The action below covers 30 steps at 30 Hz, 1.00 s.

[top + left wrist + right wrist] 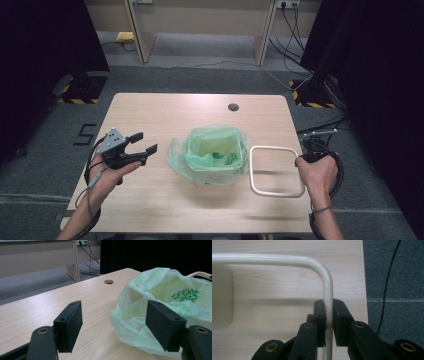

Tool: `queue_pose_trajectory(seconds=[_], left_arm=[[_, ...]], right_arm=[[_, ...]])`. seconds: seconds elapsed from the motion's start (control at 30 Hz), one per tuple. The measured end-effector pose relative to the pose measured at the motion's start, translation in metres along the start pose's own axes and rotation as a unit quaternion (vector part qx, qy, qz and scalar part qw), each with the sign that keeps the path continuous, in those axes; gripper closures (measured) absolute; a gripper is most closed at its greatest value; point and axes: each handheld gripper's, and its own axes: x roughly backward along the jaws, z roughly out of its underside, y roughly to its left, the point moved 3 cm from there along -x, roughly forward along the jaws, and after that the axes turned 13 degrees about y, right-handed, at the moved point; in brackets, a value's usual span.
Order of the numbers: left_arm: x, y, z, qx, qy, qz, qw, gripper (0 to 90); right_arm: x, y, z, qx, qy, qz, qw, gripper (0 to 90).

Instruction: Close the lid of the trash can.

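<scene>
Your hands come in nearest the camera: right gripper (306, 156) has its jaws clamped on the right side of the cream frame (276, 171), pinching the thin bar just below its rounded corner so the frame stays level above the table (165, 112), right of the bin (216, 159). Bin sits mid-table with the green bag (212, 150) draped loosely over its rim, so the frame looks meant to drop over and pin the bag. Left gripper (141, 144) hovers left of the bin, jaws wide apart, empty, aimed at the bag's edge, likely to steady it
</scene>
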Motion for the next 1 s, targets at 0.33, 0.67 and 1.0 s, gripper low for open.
queue_pose_trajectory(seconds=[0.33, 0.67, 1.0], left_arm=[[-0.001, 0.000, 0.000, 0.001, -0.001, 0.001, 1.0000, 28.9], [0.000, -0.001, -0.001, -0.001, -0.001, 0.002, 1.0000, 28.9], [-0.002, -0.003, 0.000, -0.003, 0.002, 0.005, 1.0000, 29.0]], right_arm=[[0.002, 0.001, -0.001, 0.000, 0.001, 0.000, 1.0000, 82.0], [0.007, 0.003, -0.005, -0.001, -0.004, 0.002, 1.0000, 82.0], [0.009, 0.003, -0.008, -0.001, -0.002, 0.002, 1.0000, 82.0]])
